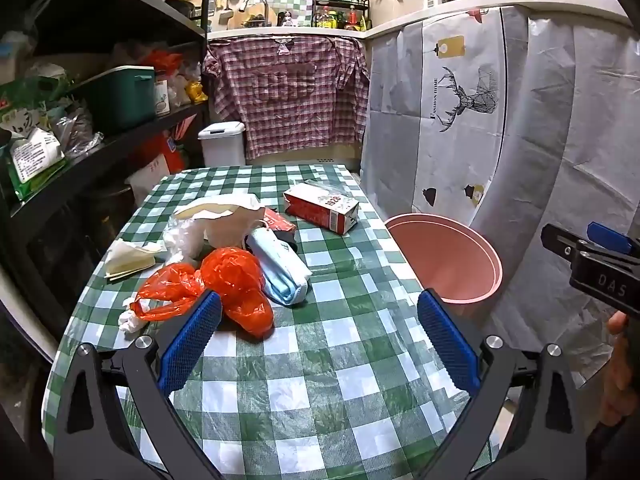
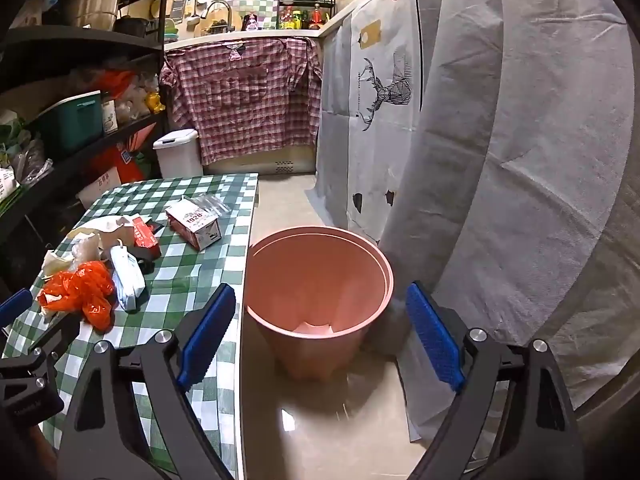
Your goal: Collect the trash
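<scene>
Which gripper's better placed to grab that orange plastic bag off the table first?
Left. The left gripper is open right beside the orange plastic bag, while the right gripper, also open, faces the pink bin.

A surface under a green-and-white checked cloth (image 1: 312, 360) stands on a glossy beige tiled floor (image 2: 320, 420). Dark metal shelving (image 1: 100, 152) crowds the left. A white counter (image 1: 288, 33) carries a draped pink plaid shirt (image 1: 288, 96); grey printed sheeting (image 1: 500, 120) covers the right.

Behind your table hangs a plaid shirt (image 1: 286, 96), a white lidded bin (image 1: 221, 142) beside it, and what looks like a green crate (image 1: 120, 96) on the shelf
</scene>
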`<state>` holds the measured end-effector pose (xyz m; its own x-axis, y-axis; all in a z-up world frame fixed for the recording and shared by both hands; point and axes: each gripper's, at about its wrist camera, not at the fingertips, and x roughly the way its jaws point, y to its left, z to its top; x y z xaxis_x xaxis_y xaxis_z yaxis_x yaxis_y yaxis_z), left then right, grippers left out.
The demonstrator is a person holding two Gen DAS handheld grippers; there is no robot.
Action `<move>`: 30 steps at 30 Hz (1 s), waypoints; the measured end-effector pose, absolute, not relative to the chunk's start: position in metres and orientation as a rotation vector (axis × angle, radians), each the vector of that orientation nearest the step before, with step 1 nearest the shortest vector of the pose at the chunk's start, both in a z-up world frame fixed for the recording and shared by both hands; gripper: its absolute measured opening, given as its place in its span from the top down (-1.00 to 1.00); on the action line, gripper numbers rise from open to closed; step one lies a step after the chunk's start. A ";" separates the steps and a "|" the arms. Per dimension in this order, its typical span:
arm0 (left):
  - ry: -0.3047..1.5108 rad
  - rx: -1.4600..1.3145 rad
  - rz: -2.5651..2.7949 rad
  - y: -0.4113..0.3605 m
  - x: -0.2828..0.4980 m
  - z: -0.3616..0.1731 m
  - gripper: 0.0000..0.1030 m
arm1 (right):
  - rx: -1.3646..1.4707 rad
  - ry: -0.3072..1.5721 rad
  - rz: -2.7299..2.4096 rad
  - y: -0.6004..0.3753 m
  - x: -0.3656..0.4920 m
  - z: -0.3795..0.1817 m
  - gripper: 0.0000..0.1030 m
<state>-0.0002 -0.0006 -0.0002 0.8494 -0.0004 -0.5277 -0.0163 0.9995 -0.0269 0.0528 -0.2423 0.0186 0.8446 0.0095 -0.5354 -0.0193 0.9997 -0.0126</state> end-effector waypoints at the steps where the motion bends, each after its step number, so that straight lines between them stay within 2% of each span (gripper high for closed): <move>1: 0.556 -0.027 0.008 -0.001 0.000 -0.001 -0.85 | -0.019 0.566 0.014 -0.242 0.053 0.019 -0.66; 30: 0.539 -0.007 0.012 -0.007 -0.001 -0.003 -0.85 | -0.016 0.571 0.028 -0.241 0.052 0.019 -0.60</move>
<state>-0.0009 -0.0075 -0.0033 0.8583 0.0094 -0.5131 -0.0128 0.9999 -0.0031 0.0519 -0.2410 0.0188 0.8408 0.0225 -0.5409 -0.0314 0.9995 -0.0072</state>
